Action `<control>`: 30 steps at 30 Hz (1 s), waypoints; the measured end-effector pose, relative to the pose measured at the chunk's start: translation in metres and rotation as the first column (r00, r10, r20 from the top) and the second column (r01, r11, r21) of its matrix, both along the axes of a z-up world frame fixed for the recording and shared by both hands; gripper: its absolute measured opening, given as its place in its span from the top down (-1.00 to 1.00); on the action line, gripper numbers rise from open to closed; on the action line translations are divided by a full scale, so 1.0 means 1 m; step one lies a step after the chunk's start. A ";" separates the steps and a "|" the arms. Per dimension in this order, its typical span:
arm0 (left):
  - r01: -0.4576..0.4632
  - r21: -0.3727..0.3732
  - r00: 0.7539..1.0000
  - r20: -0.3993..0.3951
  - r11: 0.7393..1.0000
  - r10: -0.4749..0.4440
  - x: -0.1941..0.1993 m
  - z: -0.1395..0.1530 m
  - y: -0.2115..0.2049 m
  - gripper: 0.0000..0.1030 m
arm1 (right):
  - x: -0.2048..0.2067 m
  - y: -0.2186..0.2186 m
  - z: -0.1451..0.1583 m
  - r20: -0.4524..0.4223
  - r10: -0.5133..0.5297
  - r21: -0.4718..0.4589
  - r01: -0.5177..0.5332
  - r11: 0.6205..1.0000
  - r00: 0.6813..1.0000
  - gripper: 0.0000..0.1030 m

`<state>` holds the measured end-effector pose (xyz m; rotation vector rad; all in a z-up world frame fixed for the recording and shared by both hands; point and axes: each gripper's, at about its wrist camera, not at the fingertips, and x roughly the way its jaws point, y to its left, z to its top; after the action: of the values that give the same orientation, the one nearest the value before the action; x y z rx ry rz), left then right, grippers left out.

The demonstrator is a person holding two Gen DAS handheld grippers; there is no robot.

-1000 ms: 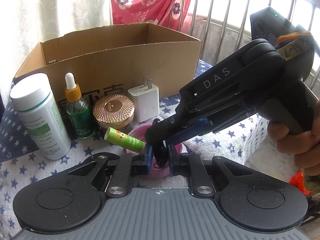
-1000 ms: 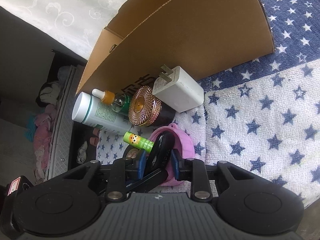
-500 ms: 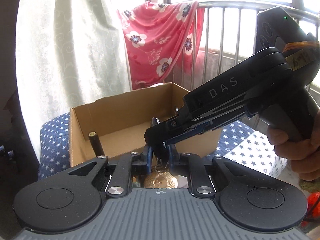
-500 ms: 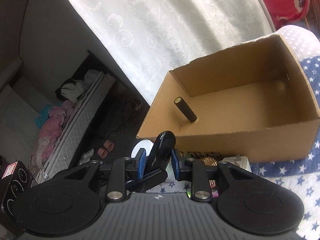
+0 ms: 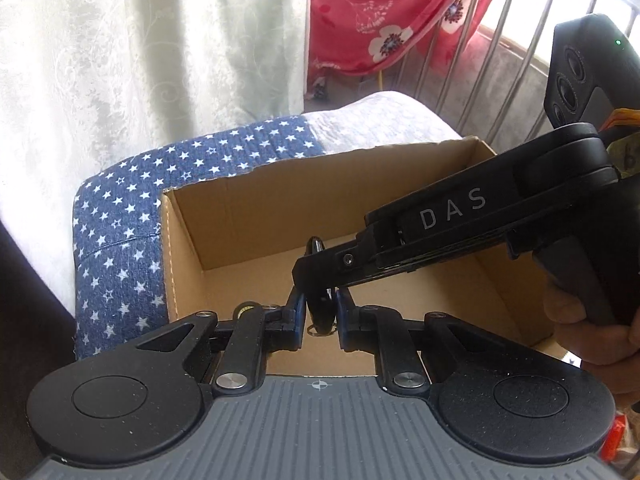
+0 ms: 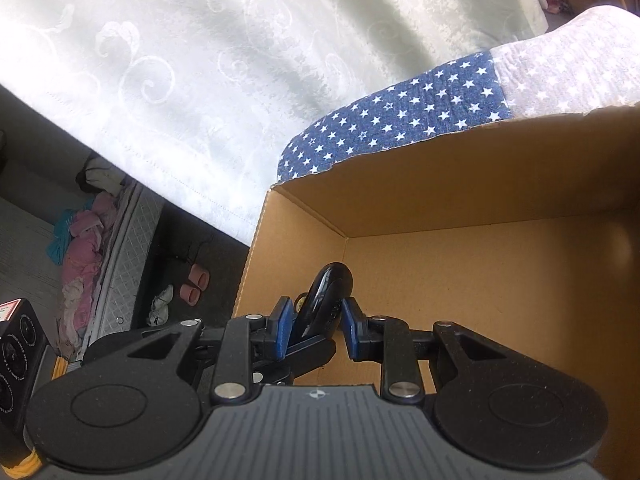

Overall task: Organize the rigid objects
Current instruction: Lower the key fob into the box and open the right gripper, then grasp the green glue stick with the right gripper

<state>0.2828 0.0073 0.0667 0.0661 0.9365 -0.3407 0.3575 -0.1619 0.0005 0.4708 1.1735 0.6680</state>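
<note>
Item: black fob (image 6: 326, 304), a flat oval with a small ring hanging at its lower end, most likely a car key.

Holders: we have both grippers clamped on it at once. Right gripper (image 6: 312, 320) has its blue pads (image 6: 280, 322) pressed on the flat faces. Left gripper (image 5: 318, 314) is drawn together on the lower end, fingers crossing the right pair from the side.

Place: the fob hangs in the air over the open box (image 5: 188, 232), above the near part of its floor and toward the left wall. It touches no cardboard that we can see.

Key relation: the box floor lies straight below and ahead of both tools. The fob's long axis stands nearly upright, tilted a little, ring end down. Neither hand is plainly nearer the floor; the left tips grip lower on the fob. We judge the coming move a lowering and release, with one tool letting go first.

Surroundings: box sits on a starred cloth (image 5: 120, 248), white curtain (image 5: 140, 60) behind, red floral cloth (image 5: 380, 20) and railing beyond. A hand (image 5: 592, 332) grips the right tool's handle.

Hidden or unclear:
- Near box floor, covered by both gripper bodies.
- A small dark, brass-topped thing (image 5: 245, 307) shows behind the left finger; we cannot name it.
- Fob's middle, masked by the right tool's finger in the left view.
- Other items to sort: none in view.
</note>
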 end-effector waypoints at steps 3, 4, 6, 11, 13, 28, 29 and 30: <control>-0.022 0.047 1.000 -0.007 0.999 0.022 0.018 -0.006 0.001 0.71 | 0.025 0.007 -0.015 -0.057 -0.007 0.010 0.008 1.000 0.998 0.44; -0.030 0.051 0.999 -0.009 0.998 0.030 0.023 -0.007 0.002 0.70 | 0.031 0.009 -0.018 -0.072 -0.009 0.015 0.010 1.000 0.997 0.42; -0.045 0.034 0.999 -0.022 0.998 0.046 0.030 -0.005 0.006 0.68 | 0.043 0.012 -0.024 -0.100 -0.016 0.024 0.019 1.000 0.995 0.41; -0.046 0.013 0.999 0.005 0.999 0.046 0.030 0.004 0.009 0.68 | 0.049 0.012 -0.023 -0.098 -0.020 0.029 0.023 0.999 0.995 0.40; -0.043 0.008 0.999 0.026 0.999 0.043 0.025 0.009 0.010 0.67 | 0.045 0.006 -0.018 -0.086 -0.023 0.030 0.026 0.999 0.996 0.40; 0.045 -0.086 0.982 0.187 0.995 -0.028 -0.101 0.053 0.020 0.54 | -0.093 -0.092 0.075 0.208 -0.068 0.135 0.040 0.990 0.976 0.19; 0.047 -0.095 0.982 0.189 0.994 -0.028 -0.111 0.051 0.021 0.52 | -0.106 -0.095 0.077 0.235 -0.057 0.126 0.028 0.992 0.970 0.13; 0.049 -0.104 0.982 0.189 0.993 -0.028 -0.122 0.048 0.023 0.51 | -0.119 -0.097 0.079 0.261 -0.047 0.112 0.018 0.993 0.964 0.05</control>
<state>0.1609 0.0301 0.1143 0.0163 0.7300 -0.4135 0.2381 -0.2585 0.0790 0.4763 0.8794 0.7445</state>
